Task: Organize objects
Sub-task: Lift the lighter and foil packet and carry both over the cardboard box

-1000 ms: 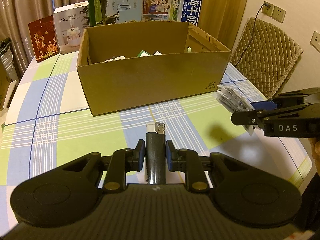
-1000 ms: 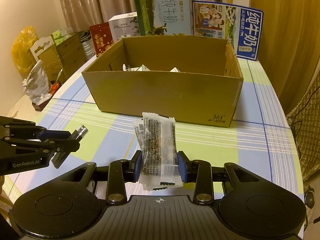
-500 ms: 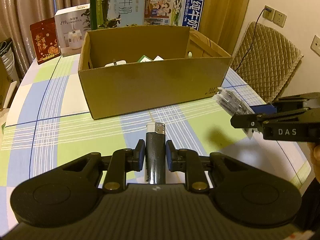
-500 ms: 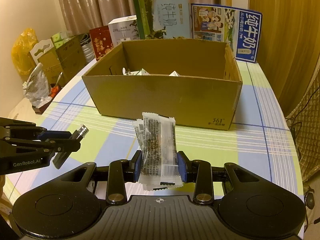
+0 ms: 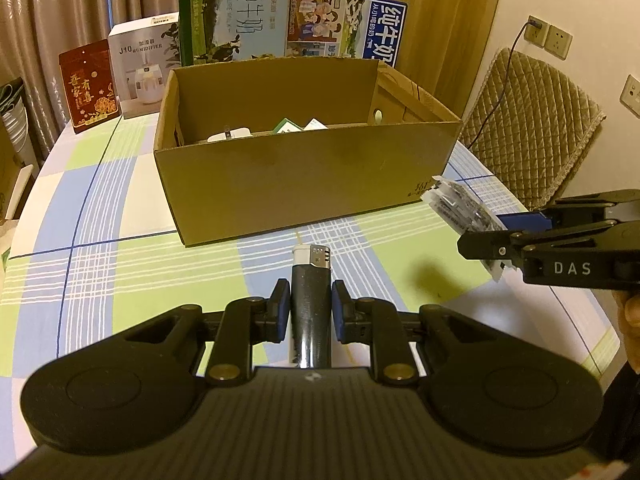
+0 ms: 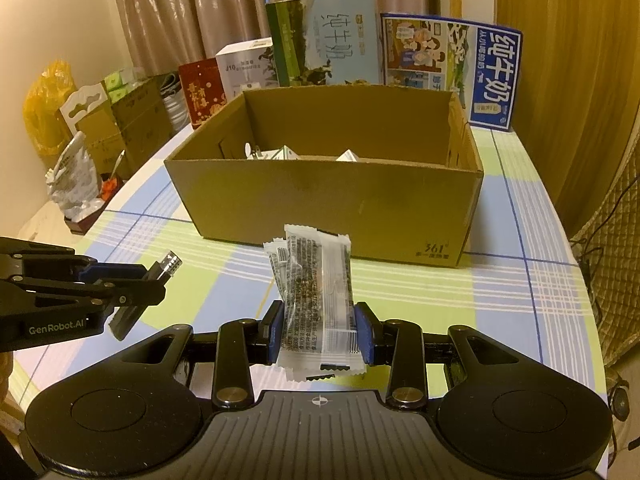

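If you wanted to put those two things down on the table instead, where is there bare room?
The checked tablecloth lies bare between the cardboard box and both grippers, and along the box's left side up to the red box. The far edge is crowded with upright cartons. Inside the box, a few small items sit at the back.

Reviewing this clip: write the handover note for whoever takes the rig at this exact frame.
Left gripper: shut on the lighter, held above the table.
Right gripper: shut on the snack packets, also held in the air.
Cardboard box: open, just ahead of both grippers, a few small items already inside.
Done: both things picked up.
Left: carry each over the near wall and release it into the box.
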`<state>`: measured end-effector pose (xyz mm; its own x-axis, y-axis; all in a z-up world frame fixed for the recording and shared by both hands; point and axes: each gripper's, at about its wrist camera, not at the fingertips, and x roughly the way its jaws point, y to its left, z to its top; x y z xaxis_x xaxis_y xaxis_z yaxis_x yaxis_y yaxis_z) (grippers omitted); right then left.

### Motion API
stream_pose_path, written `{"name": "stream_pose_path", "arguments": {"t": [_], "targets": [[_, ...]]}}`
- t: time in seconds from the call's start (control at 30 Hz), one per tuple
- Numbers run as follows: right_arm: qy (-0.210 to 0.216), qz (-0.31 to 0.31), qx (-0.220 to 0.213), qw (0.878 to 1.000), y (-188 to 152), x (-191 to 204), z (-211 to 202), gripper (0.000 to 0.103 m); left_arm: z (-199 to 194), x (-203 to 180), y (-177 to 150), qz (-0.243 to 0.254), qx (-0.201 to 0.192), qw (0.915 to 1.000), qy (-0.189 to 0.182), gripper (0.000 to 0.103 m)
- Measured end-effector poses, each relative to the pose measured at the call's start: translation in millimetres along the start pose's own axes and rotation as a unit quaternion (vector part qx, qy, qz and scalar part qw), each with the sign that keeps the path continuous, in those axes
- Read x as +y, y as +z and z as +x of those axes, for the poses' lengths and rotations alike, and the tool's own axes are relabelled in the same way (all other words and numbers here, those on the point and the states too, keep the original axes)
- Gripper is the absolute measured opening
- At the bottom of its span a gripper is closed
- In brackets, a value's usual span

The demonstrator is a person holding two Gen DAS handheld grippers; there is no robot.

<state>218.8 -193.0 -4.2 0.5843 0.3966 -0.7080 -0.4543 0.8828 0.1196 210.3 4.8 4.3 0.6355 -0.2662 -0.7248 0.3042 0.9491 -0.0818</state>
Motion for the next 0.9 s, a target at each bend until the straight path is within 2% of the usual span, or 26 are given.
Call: {"name": "stream_pose_path", "arguments": {"t": [0.33,0.57,0.9], "targets": [[-0.017,0.008,-0.042,0.999,13.7,-0.1,-6.0,0.034,-4.9,4.4,19.1,-0.005,-0.022,0.9997,0.001,0.017],[-0.027,0.014,-0.084,0.996,39.5,-3.7,-5.8,0.034,-4.6,10.0,47.2,-0.011,-0.050,0.9987,0.005,0.017],[-0.038,0.039,-0.114,0.992,79.8,-20.8,10.5,0.034,11.8,24.7,87.6,-0.016,-0.072,0.9972,0.015,0.017]]}}
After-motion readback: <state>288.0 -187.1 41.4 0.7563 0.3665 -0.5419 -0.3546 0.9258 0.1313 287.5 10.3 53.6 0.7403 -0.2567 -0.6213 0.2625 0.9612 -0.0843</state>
